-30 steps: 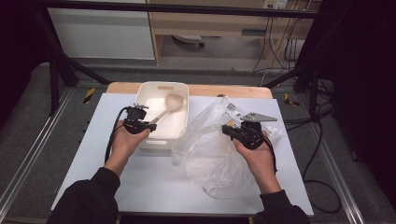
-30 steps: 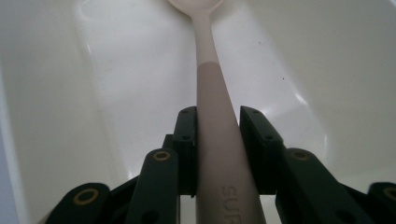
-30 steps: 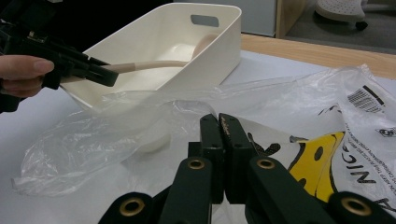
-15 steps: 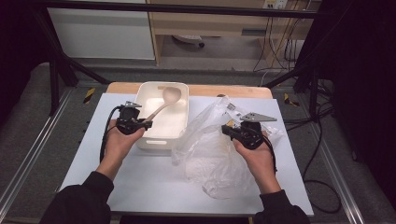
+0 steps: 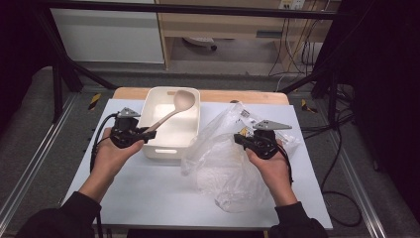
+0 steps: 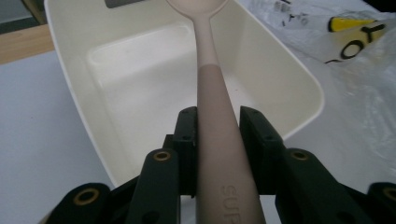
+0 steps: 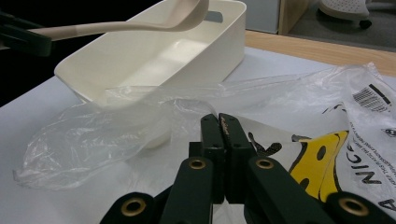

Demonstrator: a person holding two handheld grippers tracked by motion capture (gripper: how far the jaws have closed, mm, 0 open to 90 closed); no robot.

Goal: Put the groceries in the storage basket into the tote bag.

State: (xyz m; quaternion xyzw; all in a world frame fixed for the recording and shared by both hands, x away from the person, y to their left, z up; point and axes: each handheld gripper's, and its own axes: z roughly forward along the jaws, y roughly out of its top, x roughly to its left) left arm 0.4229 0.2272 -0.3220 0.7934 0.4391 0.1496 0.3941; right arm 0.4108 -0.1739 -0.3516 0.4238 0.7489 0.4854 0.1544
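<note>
The ladle is clamped by its handle between the jaws of the left gripper, and it is held above the tub, clear of the floor of it. In the high view the handle runs from the gripper toward 1 o'clock, with the bowl over the far end of the tub. In the left gripper view the ladle points to 12 o'clock, the pads pressed on either side of the handle (raised letters are seen on it).

The right gripper sits at 3 o'clock from the tub, its jaws together on the bag, a fold of film pinched between them. In the right gripper view the gripper has the crumpled bag spread toward 9 o'clock, and the tub lies at 11 o'clock beyond it. Both rest on the table.
</note>
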